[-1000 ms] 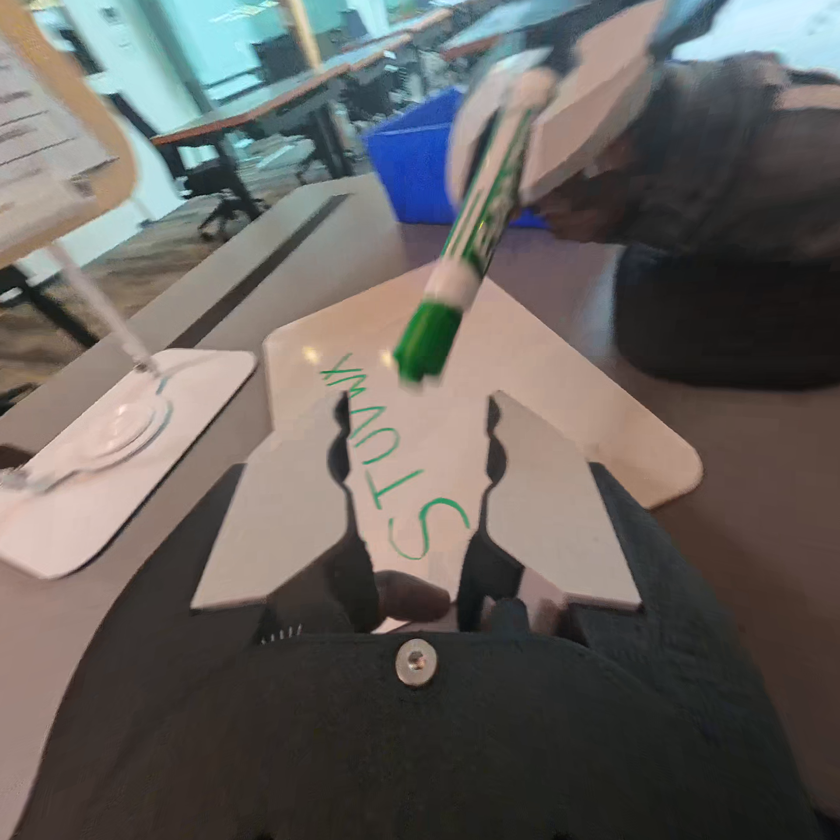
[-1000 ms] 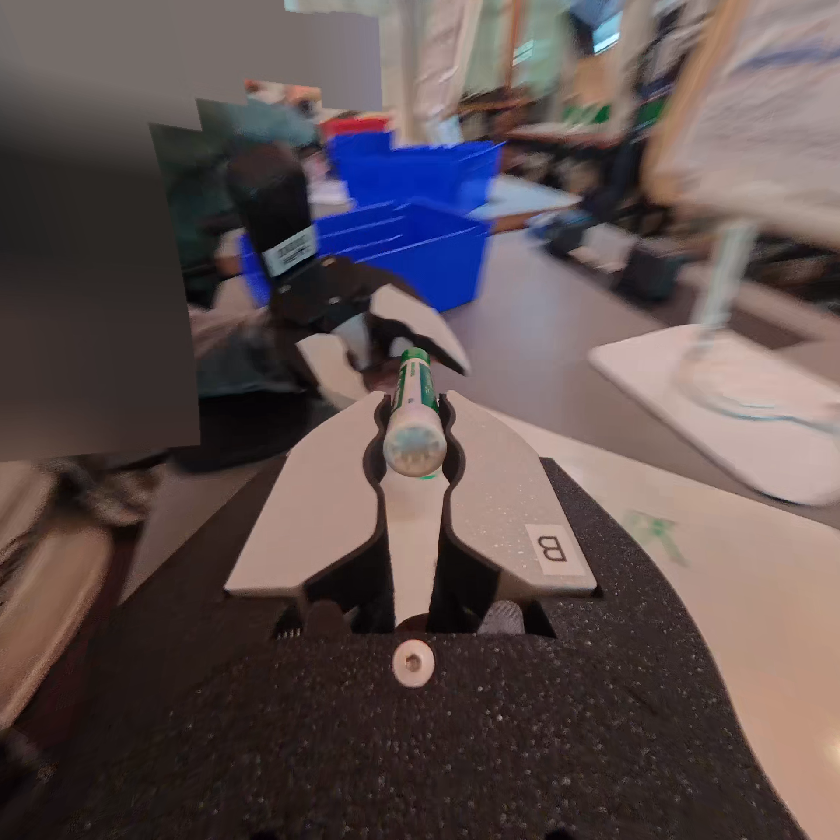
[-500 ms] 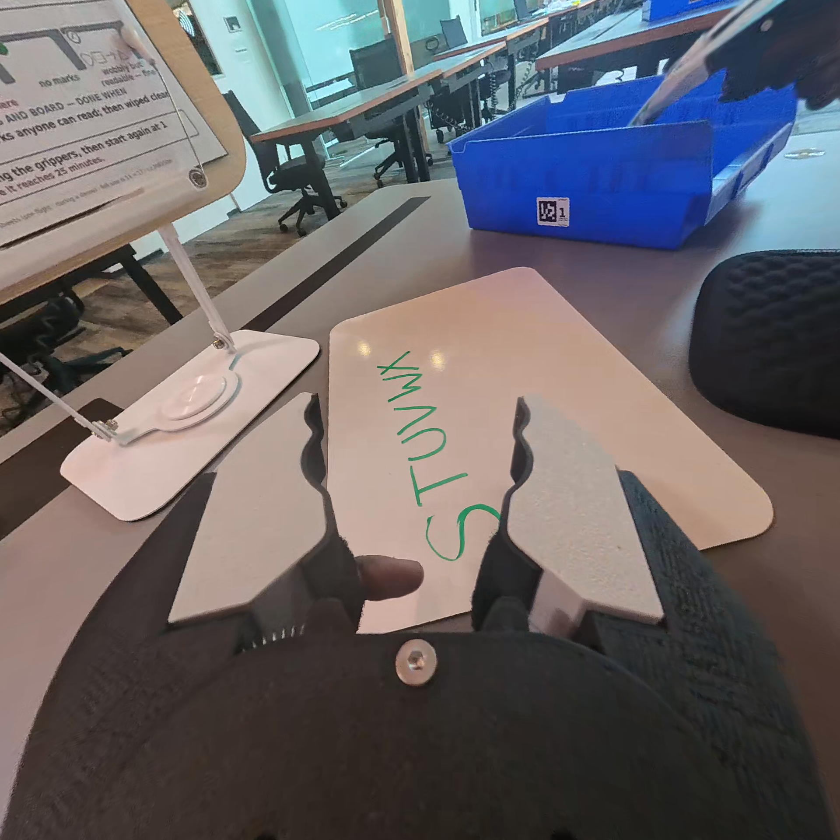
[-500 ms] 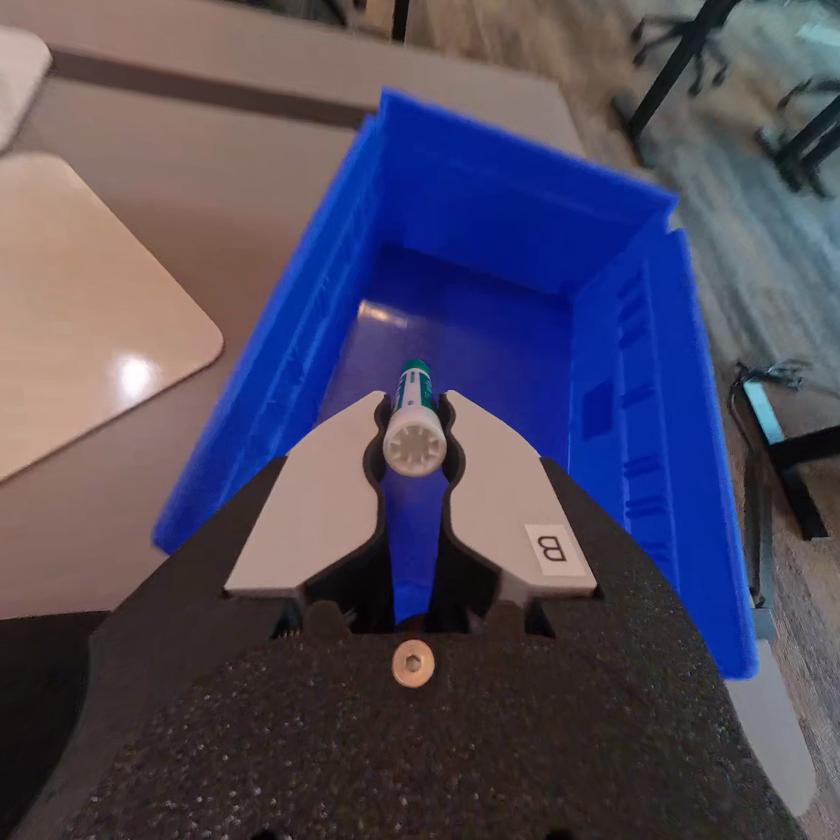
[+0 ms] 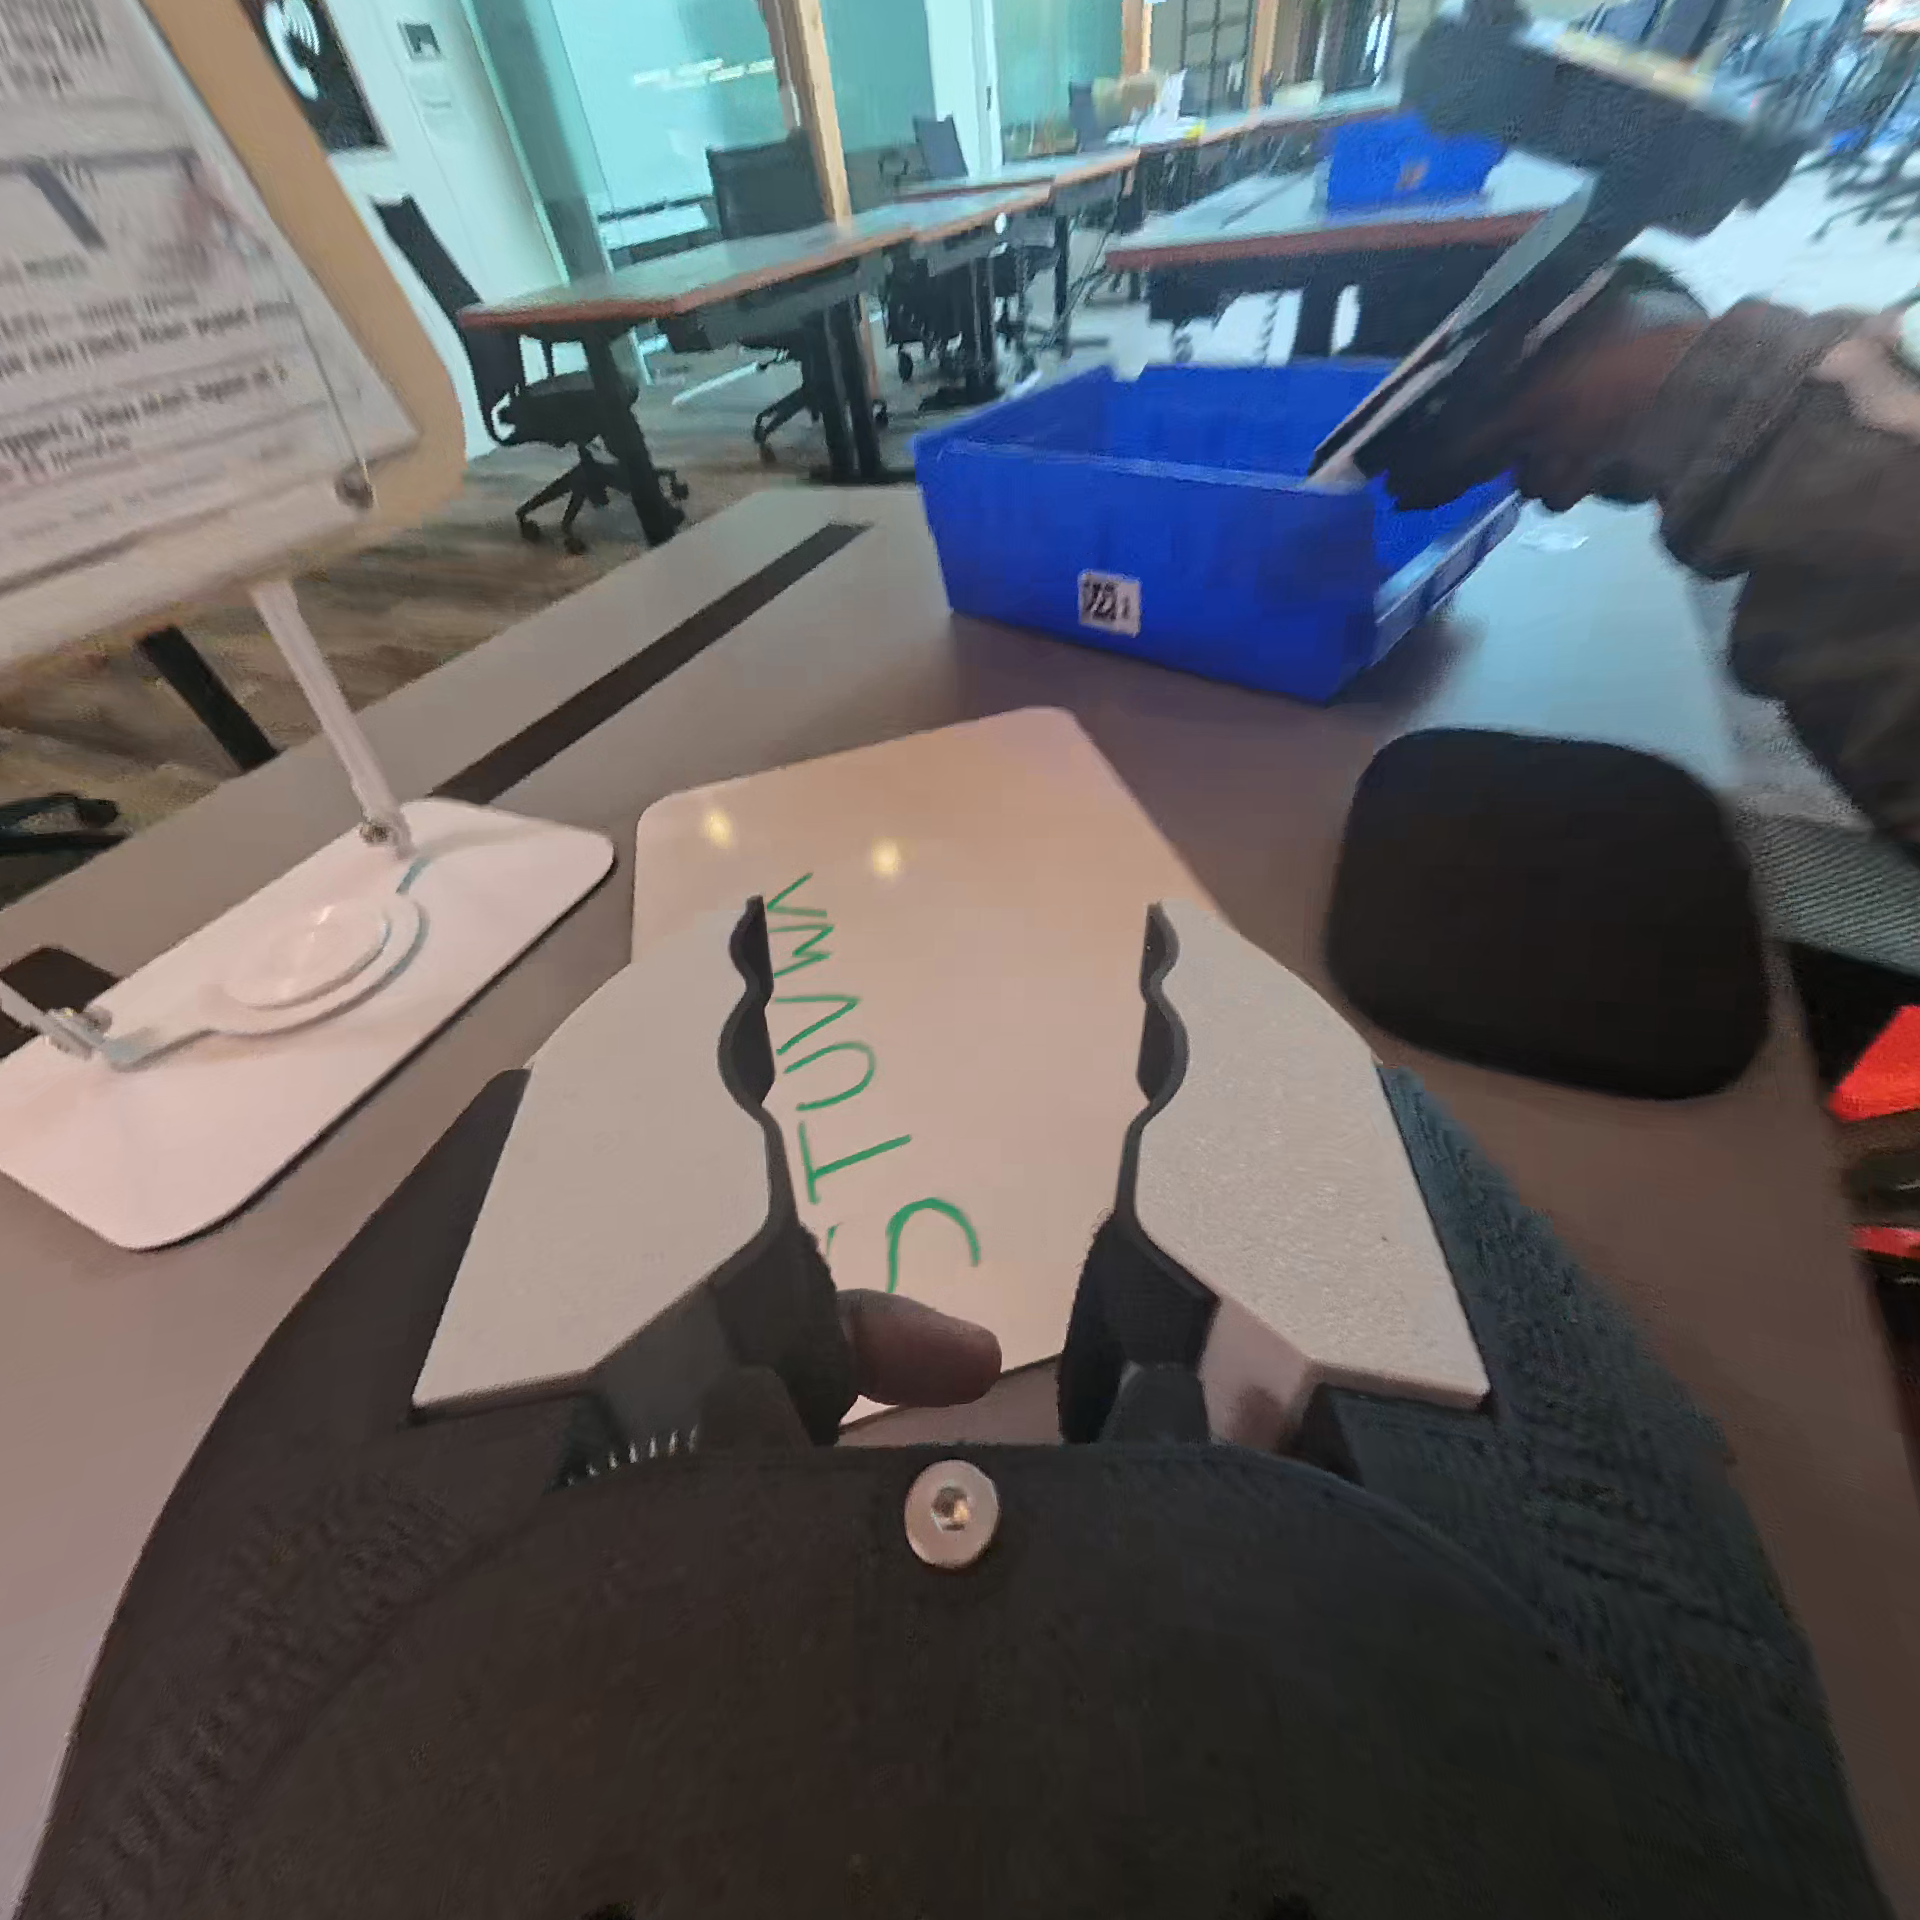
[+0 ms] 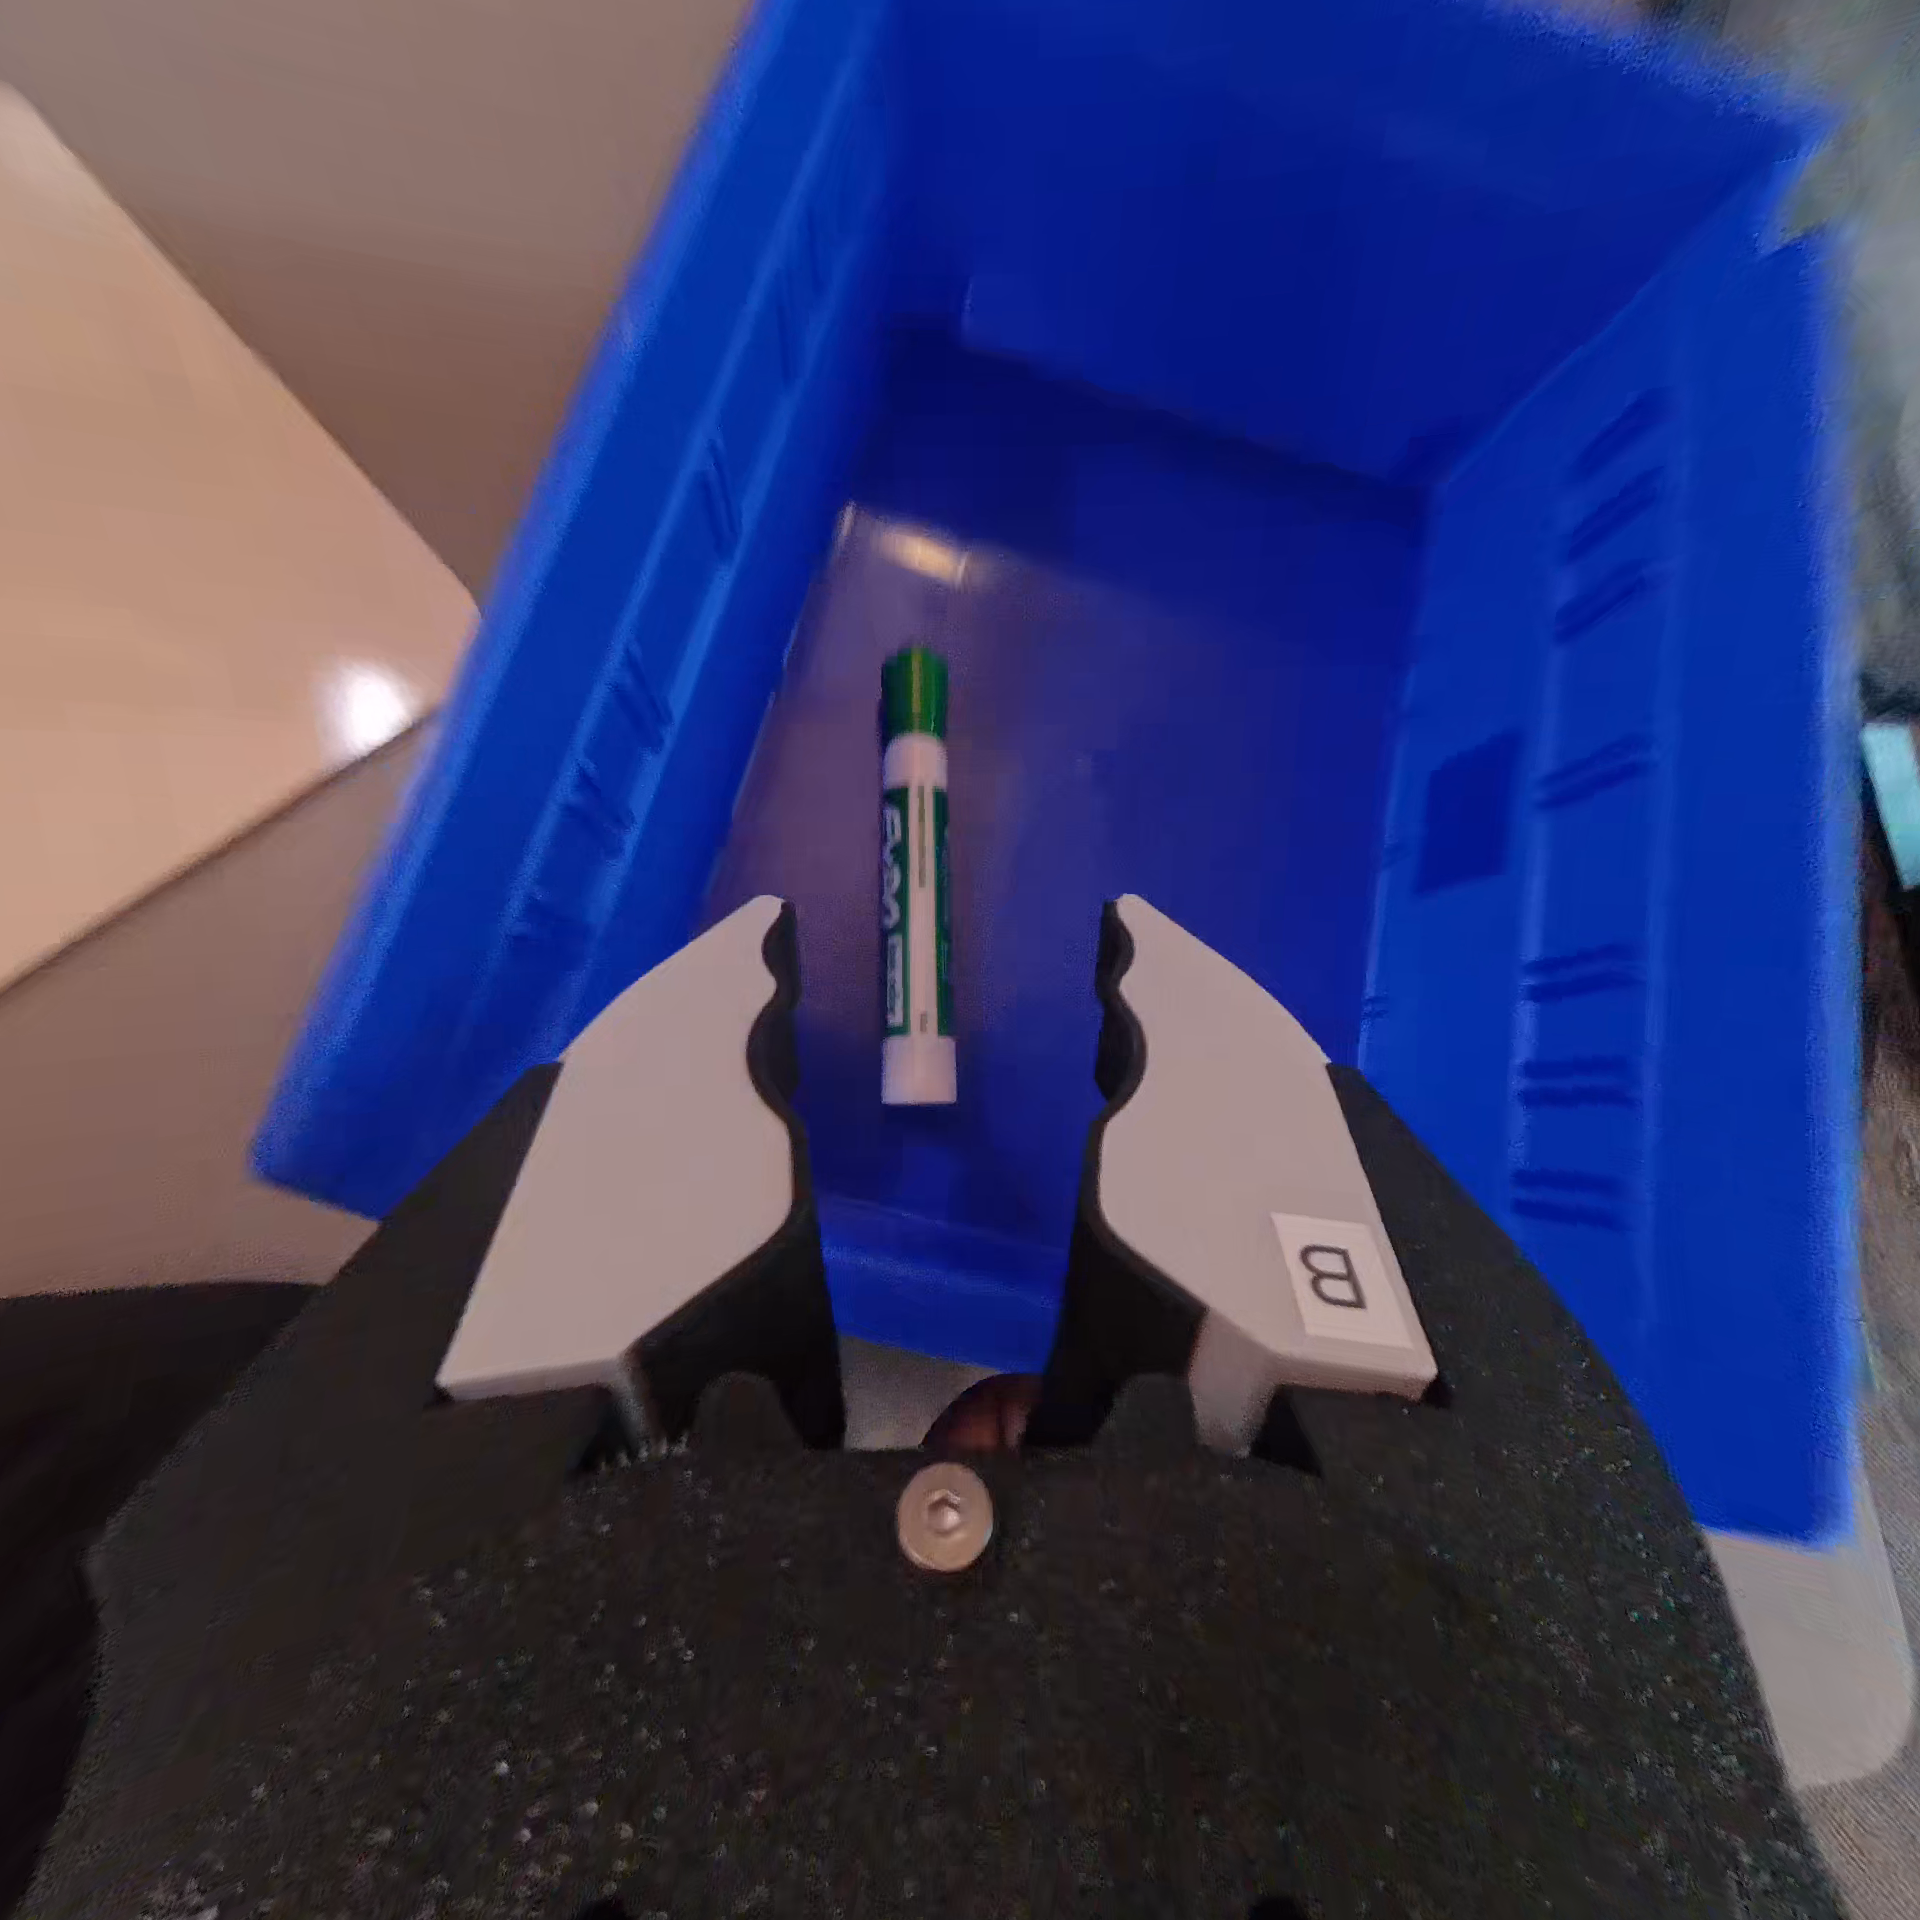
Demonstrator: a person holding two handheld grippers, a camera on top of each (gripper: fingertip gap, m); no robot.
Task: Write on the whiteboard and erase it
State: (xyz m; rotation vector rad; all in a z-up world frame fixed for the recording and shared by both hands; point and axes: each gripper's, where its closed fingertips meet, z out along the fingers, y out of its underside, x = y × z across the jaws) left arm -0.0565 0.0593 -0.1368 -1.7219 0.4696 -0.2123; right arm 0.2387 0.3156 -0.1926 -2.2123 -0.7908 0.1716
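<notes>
A small white whiteboard [image 5: 966, 831] lies flat on the grey table with green letters written down it. My left gripper [image 5: 951, 920] is open and empty, hovering over the board's near end. My right gripper [image 6: 943, 914] is open and empty above a blue bin [image 6: 644, 665]. A capped green-and-white marker [image 6: 916, 894] lies on the bin's floor just beyond the fingertips. A corner of the whiteboard shows at the left of the right wrist view [image 6: 156, 582]. The right gripper also shows far off in the left wrist view [image 5: 1455, 416], over the bin [image 5: 1164, 540].
A black rounded pad [image 5: 1548, 925] lies right of the whiteboard. A white stand base [image 5: 260, 1018] with a clear post holds a sign board [image 5: 156, 343] at the left. Red and black items [image 5: 1881, 1143] sit at the right edge. A sleeve [image 5: 1818, 540] reaches over the table. There is about 40 cm between the tips of the two grippers.
My right gripper carried the marker from over the whiteboard to the blue bin, opened and let it go; the marker now lies in the bin. My left gripper stayed open over the board.
</notes>
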